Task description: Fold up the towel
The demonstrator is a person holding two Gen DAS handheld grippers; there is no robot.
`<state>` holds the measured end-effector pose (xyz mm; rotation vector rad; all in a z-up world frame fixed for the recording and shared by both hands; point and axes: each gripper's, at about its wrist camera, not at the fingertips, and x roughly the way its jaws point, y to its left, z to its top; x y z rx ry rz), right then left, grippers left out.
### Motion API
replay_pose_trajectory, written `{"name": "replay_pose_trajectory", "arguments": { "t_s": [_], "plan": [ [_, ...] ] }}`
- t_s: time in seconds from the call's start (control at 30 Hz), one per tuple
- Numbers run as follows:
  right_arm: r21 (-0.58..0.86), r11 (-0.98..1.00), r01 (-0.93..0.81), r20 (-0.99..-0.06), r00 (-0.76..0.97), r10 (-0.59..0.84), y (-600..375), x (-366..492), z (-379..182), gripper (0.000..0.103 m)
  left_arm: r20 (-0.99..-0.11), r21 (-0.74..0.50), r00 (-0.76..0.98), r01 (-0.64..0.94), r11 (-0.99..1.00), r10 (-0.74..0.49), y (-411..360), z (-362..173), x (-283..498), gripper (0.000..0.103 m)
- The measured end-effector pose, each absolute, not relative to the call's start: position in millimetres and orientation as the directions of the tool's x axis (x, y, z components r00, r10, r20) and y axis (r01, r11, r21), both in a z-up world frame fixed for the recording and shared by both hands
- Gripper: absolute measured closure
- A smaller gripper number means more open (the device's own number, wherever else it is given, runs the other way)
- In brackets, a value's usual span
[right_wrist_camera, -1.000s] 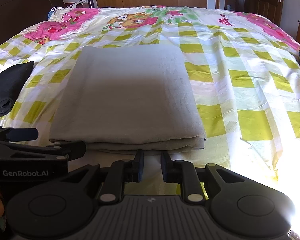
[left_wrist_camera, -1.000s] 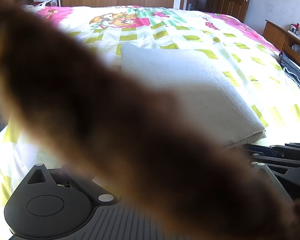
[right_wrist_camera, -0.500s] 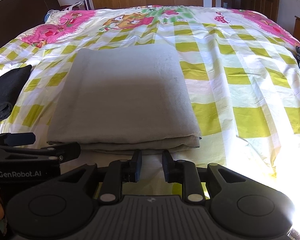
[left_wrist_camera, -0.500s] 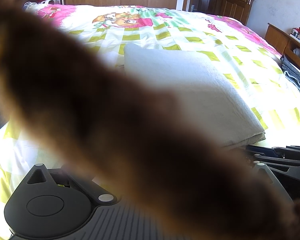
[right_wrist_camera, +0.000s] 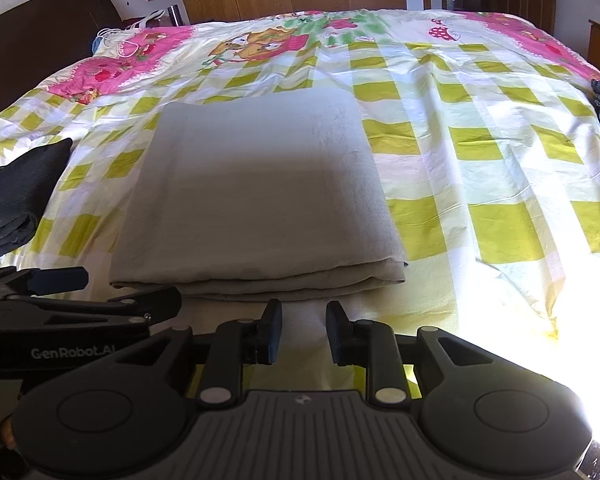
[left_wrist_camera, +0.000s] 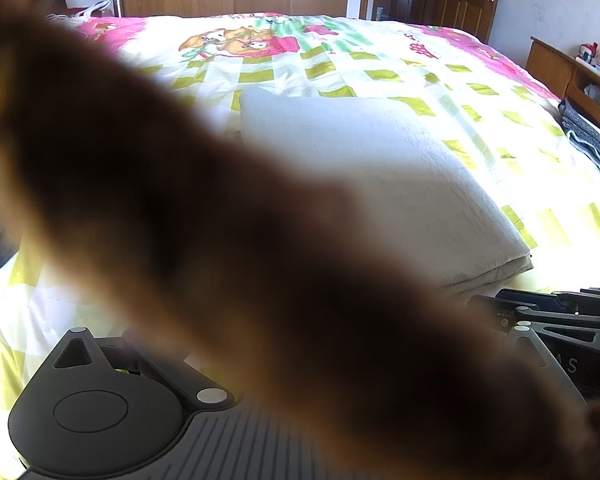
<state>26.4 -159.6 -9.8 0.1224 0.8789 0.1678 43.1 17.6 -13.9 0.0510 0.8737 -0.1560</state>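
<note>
**Taking the near edge of the towel cleanly**

The towel (right_wrist_camera: 260, 196) lies flat on the bed (right_wrist_camera: 480, 184), already doubled into a thick grey rectangle, its layered near edge facing both cameras. Several plies show stacked along that edge, with a small tail poking out at the near right corner.

The right tongs (right_wrist_camera: 300, 334) sit just short of that edge, low over the sheet. Their jaws stand at a narrow gap with nothing between them and have just been opening a little. The left tongs (right_wrist_camera: 80, 280) reach in beside the towel's near left corner; in the left wrist view a blurred brown shape (left_wrist_camera: 260, 260) covers most of the lens, and from the side I cannot tell whether they are open or closed, or whether they touch the cloth.

Judging by the layout, the step in hand is gripping the near edge for one more fold, away towards the far edge. To do it well:

- Open the right jaws wider than the stacked edge, or the top plies alone will be caught.
- Slide the lower finger under the whole stack, keeping the bedsheet out.
- Grip the two corners level, so the fold lands square.
- Lift just enough to clear, then lay the edge over without dragging.

The dark cloth (right_wrist_camera: 16, 196) to the left lies apart and should not interfere.
</note>
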Motion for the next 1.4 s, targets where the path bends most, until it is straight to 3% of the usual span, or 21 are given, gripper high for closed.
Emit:
{"name": "replay_pose_trajectory", "arguments": {
  "t_s": [1.4],
  "plan": [
    [0.225,0.970,-0.087,-0.763,0.604,0.231,-160.6,25.1,-10.9,0.063,-0.798,0.021,0.598,0.160,0.987,-0.080,13.0,-19.7,44.8,0.003]
  ]
}}
